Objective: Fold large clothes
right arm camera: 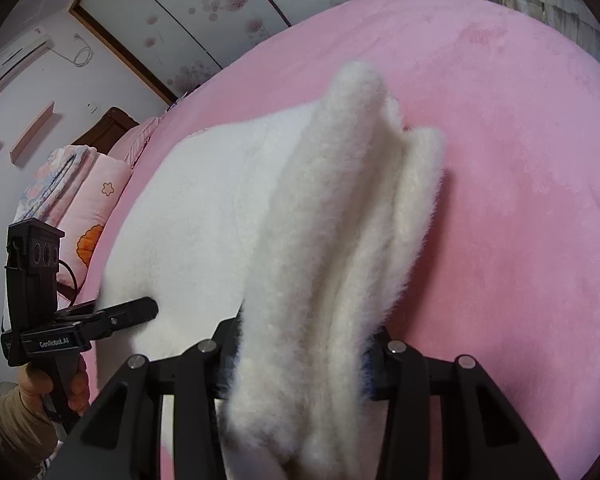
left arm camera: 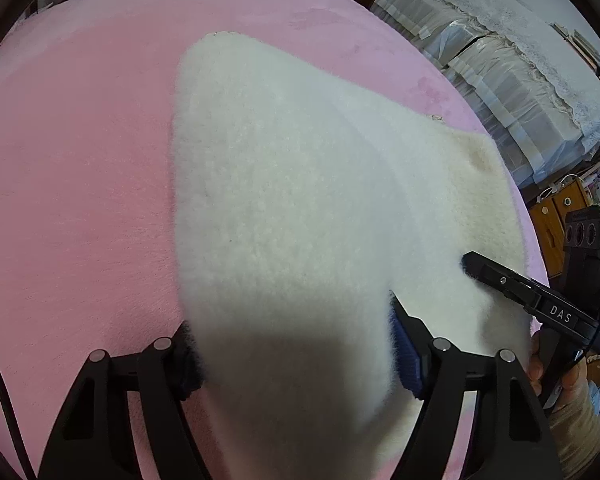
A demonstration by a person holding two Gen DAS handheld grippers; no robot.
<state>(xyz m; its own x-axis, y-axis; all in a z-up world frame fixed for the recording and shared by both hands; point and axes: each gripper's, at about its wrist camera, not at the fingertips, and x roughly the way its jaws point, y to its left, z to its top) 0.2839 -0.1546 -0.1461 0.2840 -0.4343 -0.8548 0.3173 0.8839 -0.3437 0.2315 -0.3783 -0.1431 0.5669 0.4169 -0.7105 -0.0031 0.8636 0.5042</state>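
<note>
Fleece garment (left arm camera: 284, 208), white and thick-piled, is spread across the pink bed cover (left arm camera: 80, 180), and its near edge is being gripped from both sides. In the left wrist view, the left gripper (left arm camera: 296, 360) is seen clamped on a broad fold of the fleece, the fabric bulging up between the two black fingers and blocking much of the bed beyond. Off to the right, the right gripper (left arm camera: 470, 266) is seen with its tip buried in the pile at the garment's right edge, held by a hand (left arm camera: 568, 384) in a tan sleeve.

From the right wrist view, the right gripper (right arm camera: 300, 368) is shown closed on a bunched ridge of fleece (right arm camera: 340, 220), which is lifted up off the bed in several stacked layers and hides the cover behind it. The rest of the garment is laid flat to the left. The left gripper (right arm camera: 148, 308) is spotted at that side, pressed into the fleece edge.

Around the scene: stacked bedding bags (left arm camera: 500, 80) under a lace cloth are noted beyond the bed's far right, a wooden cabinet (left arm camera: 556, 216) below them. On the other side, pink pillows (right arm camera: 96, 208) and a folded floral quilt (right arm camera: 56, 176) are piled, with an air conditioner (right arm camera: 12, 64) mounted on the wall and sliding floral doors (right arm camera: 204, 12) behind.
</note>
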